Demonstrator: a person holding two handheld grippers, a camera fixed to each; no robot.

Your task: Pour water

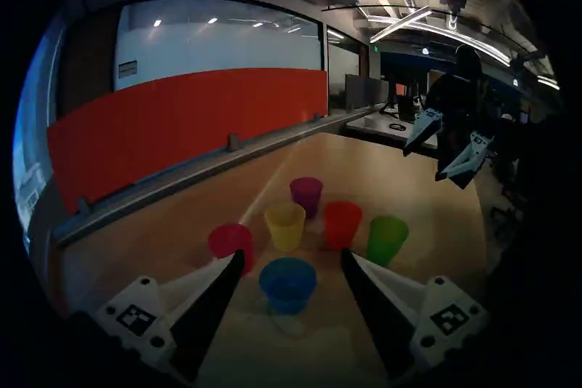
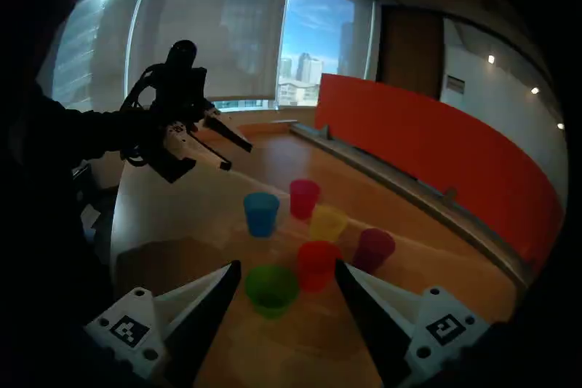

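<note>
Several coloured plastic cups stand upright in a cluster on a wooden table (image 1: 415,184). In the left gripper view the blue cup (image 1: 288,284) is nearest, between the open fingers of my left gripper (image 1: 291,255). Behind it are pink (image 1: 231,241), yellow (image 1: 285,224), purple (image 1: 306,194), orange-red (image 1: 342,223) and green (image 1: 386,237) cups. In the right gripper view the green cup (image 2: 271,290) lies between the open fingers of my right gripper (image 2: 286,266), with the red cup (image 2: 317,264) beside it and the blue cup (image 2: 261,213) farther off. Both grippers hover above the table, holding nothing.
A red partition (image 1: 189,119) with a metal rail runs along the table's far side. The right gripper (image 1: 422,166) hangs open across the table; the left gripper (image 2: 240,159) shows open, held by a dark-sleeved arm (image 2: 80,133). Bright windows (image 2: 320,46) lie behind it.
</note>
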